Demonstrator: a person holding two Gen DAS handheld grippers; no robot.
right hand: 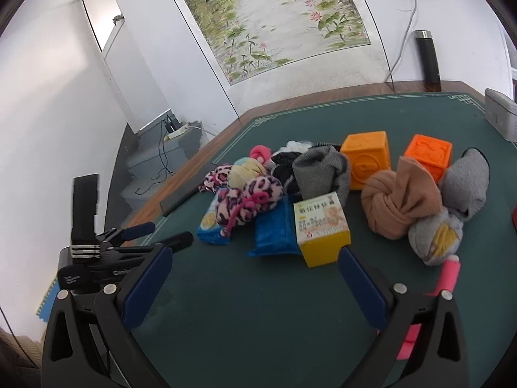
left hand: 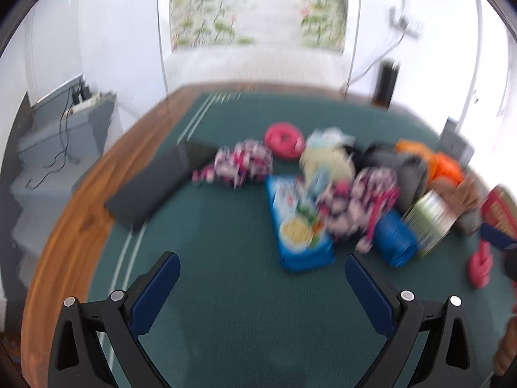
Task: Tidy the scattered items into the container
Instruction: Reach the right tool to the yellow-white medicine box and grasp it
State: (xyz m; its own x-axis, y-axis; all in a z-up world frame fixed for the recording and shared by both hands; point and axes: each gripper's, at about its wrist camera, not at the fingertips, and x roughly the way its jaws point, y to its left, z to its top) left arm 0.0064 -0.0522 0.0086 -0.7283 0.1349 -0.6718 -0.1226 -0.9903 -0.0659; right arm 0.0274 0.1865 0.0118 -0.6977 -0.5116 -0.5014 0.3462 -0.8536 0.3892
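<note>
Not much to read here tbh. Right wrist view: the small yellow-and-white box [right hand: 323, 228], about dead centre of the frame, has a row of Chinese characters across the top of its white face, too small for me to make out for sure, with finer print under it that's just mush. At 9 o'clock, the black camera mount [right hand: 92, 273] carries some small white lettering, also illegible. The orange blocks [right hand: 366, 161] have embossed shapes I can't decipher. Left wrist view is all motion blur; the blue packet [left hand: 299, 226] has printing, unreadable.
</note>
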